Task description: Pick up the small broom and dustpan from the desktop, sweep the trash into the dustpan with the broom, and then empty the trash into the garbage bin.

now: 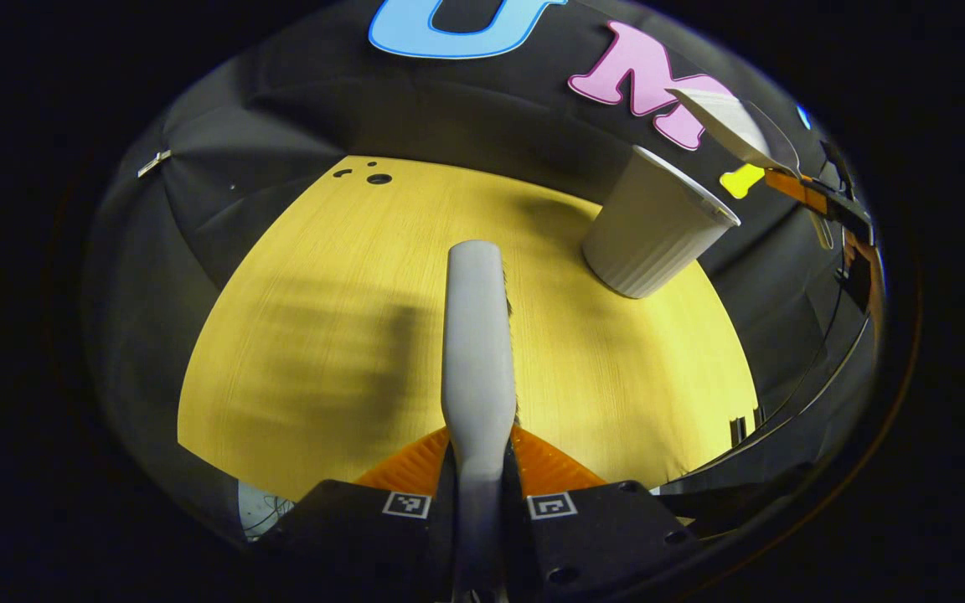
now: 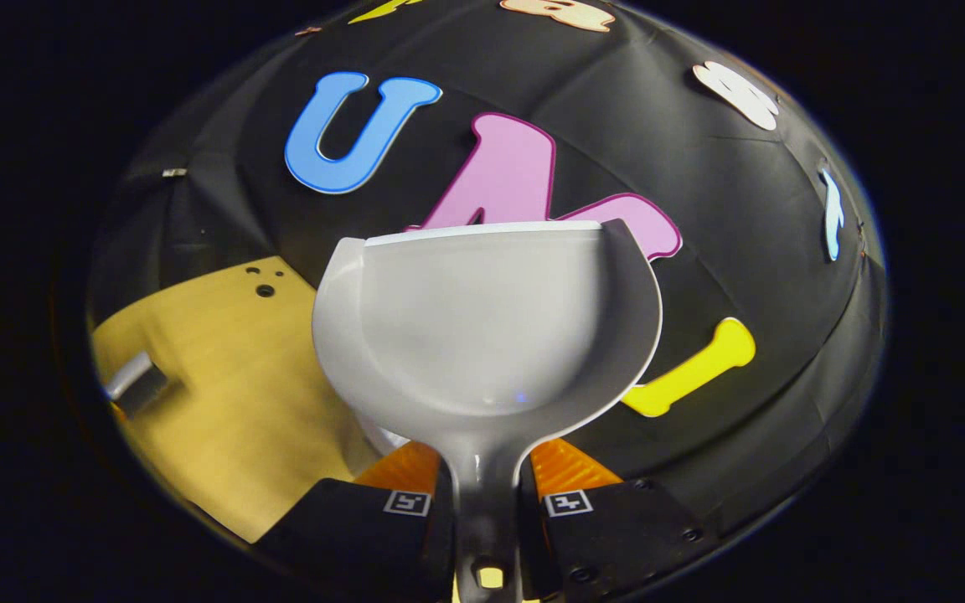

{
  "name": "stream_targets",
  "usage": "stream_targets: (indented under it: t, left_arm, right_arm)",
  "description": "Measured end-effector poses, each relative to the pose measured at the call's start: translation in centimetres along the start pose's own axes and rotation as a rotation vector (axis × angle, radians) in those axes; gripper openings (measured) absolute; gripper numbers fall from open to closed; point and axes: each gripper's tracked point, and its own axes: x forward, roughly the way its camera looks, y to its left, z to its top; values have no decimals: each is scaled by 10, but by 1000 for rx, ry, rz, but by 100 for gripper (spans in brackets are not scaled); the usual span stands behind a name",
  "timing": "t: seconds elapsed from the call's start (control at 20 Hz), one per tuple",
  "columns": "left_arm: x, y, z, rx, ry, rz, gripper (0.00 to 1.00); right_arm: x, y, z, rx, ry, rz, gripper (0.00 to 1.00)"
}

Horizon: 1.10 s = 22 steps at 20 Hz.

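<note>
Broom low over the worktop, dustpan raised beside the bin

In the left gripper view the broom [image 1: 477, 335] runs forward over the worktop [image 1: 323, 352]; the garbage bin [image 1: 654, 226] stands ahead to its right, the dustpan [image 1: 730, 126] above the bin's far right.

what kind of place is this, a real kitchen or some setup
Likely a staged recording booth, not a kitchen: black cloth wall, a bare wooden desktop, one white bin, and tongs holding a dustpan.

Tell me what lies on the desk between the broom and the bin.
Nothing: in the left gripper view, only bare desk separates the broom from the bin.
</note>
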Motion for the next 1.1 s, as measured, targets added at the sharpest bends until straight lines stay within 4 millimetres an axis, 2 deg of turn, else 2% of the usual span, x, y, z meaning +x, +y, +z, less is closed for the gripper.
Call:
stream_targets:
  t: [0.05,0.15,0.35,0.4,0.45,0.5,0.6,0.65,0.7,0.75,0.8,0.85,0.9,1.05,1.1]
  left_arm:
    - [1,3,-5,-4,3,3,31]
    - [0,12,-14,-20,6,17,28]
    - [-8,32,-28,-70,-11,37,28]
    - [-11,38,-31,-79,-11,45,28]
    - [-11,44,-35,-85,-13,54,28]
    - [-12,50,-37,-88,-15,63,28]
    - [-11,62,-44,-82,-12,86,27]
    - [-9,69,-49,-74,-1,102,31]
    - [-8,75,-51,-64,8,115,27]
    - [-6,77,-55,-53,18,128,28]
    - [-4,79,-56,-41,27,133,27]
    - [-1,79,-58,-28,38,137,27]
    - [2,80,-60,-13,54,138,31]
    - [17,75,-59,40,92,126,28]
    - [24,73,-57,62,99,120,28]
  right_arm:
    - [3,6,-2,39,7,48,34]
    - [5,10,-3,74,36,134,34]
    - [-7,15,-1,118,105,307,34]
    - [-8,13,-4,109,119,331,29]
    - [-9,12,-8,103,138,357,29]
    - [-9,12,-9,105,154,384,34]
    - [1,11,-16,116,194,424,34]
    - [5,8,-22,120,228,443,34]
    - [11,13,-26,131,267,461,29]
    - [16,14,-31,149,308,479,34]
    - [18,10,-28,169,348,493,34]
    - [11,11,-21,186,386,500,34]
    - [17,9,-16,205,428,504,34]
    - [26,1,-4,288,524,498,34]
    - [28,-1,-4,309,547,489,39]
